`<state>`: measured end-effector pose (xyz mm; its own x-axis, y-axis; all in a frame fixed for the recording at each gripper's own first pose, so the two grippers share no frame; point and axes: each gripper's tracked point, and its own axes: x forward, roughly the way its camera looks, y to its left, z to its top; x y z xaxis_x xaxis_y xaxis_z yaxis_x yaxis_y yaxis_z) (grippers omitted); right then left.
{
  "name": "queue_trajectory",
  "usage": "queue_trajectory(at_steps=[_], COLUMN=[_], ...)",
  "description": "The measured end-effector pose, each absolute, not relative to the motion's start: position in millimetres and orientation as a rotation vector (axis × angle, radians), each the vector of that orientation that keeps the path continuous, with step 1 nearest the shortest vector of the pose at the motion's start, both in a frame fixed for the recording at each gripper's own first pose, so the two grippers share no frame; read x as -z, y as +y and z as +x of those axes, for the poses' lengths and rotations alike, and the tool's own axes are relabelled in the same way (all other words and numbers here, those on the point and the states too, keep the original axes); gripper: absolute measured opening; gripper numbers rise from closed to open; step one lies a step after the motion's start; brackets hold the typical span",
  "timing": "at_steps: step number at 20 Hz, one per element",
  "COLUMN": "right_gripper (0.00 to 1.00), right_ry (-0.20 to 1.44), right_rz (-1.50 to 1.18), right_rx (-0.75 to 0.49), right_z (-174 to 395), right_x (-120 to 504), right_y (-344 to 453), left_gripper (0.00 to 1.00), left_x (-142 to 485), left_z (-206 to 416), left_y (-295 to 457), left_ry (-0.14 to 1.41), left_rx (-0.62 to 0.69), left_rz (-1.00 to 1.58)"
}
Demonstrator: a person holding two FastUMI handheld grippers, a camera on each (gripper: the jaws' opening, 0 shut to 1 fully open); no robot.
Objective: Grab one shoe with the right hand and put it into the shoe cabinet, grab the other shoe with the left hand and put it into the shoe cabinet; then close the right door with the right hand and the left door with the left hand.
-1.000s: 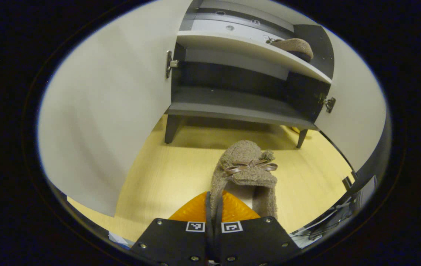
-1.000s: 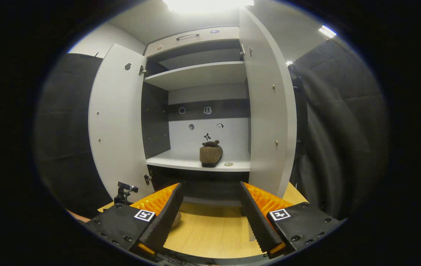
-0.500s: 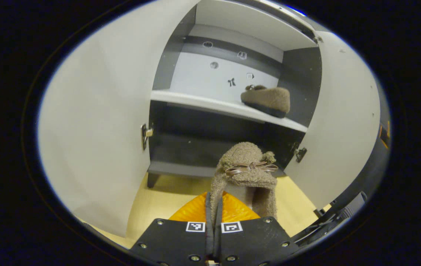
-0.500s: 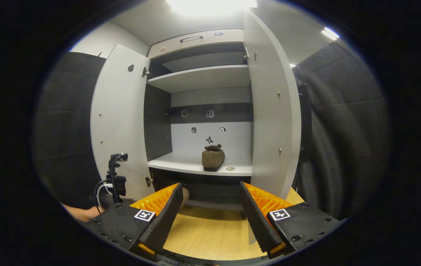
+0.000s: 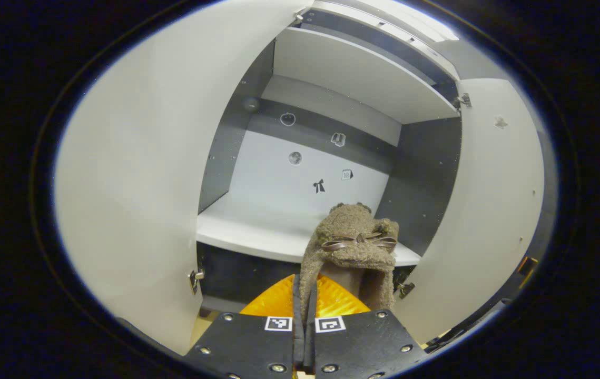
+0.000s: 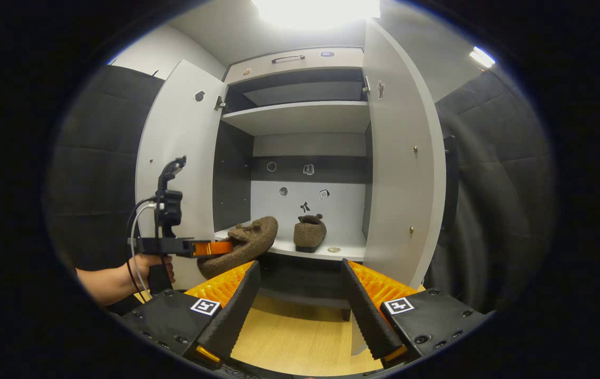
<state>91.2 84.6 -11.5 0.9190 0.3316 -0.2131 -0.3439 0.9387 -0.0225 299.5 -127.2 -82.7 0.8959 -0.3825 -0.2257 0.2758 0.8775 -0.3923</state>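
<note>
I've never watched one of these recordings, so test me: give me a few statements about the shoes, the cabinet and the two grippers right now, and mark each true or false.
1. One brown shoe already sits on the cabinet's middle shelf. True.
2. The left gripper is empty. False: it is shut on the second shoe, pinching its side wall at the opening.
3. Both cabinet doors are closed. False: the left door and the right door stand open.
4. The right gripper is open and holds nothing. True.
5. The held shoe already rests on the shelf. False: in the right gripper view it hangs tilted at the shelf's front edge.
</note>
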Motion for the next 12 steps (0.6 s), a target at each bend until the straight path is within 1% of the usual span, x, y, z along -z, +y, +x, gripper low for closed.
queue_trajectory(at_steps=[1,2,3,5,6,7,8,11,12], right_gripper=[0.97,0.97,0.95,0.95,0.98,0.98,0.95,0.95,0.98], right_ry=[0.211,0.215,0.22,0.23,0.233,0.237,0.241,0.254,0.257], right_rz=[-0.067,-0.071,-0.071,-0.069,-0.064,-0.057,-0.051,-0.038,-0.034], right_rx=[-0.345,-0.348,-0.35,-0.347,-0.343,-0.34,-0.335,-0.315,-0.306], right_z=[91,91,92,94,96,97,99,103,105], right_x=[14,18,20,26,27,28,31,36,37], right_y=[84,84,84,81,80,78,76,64,60], left_gripper=[0.01,0.01,0.01,0.01,0.01,0.0,0.01,0.01,0.01], left_x=[76,72,68,69,71,73,74,77,83], left_z=[313,329,347,386,402,416,432,474,484], left_y=[-126,-127,-127,-132,-135,-138,-139,-148,-150], left_ry=[0.294,0.284,0.28,0.287,0.302,0.315,0.328,0.378,0.402], left_rx=[0.336,0.32,0.304,0.274,0.261,0.249,0.24,0.212,0.206], left_rz=[-0.367,-0.371,-0.374,-0.38,-0.387,-0.391,-0.388,-0.367,-0.356])
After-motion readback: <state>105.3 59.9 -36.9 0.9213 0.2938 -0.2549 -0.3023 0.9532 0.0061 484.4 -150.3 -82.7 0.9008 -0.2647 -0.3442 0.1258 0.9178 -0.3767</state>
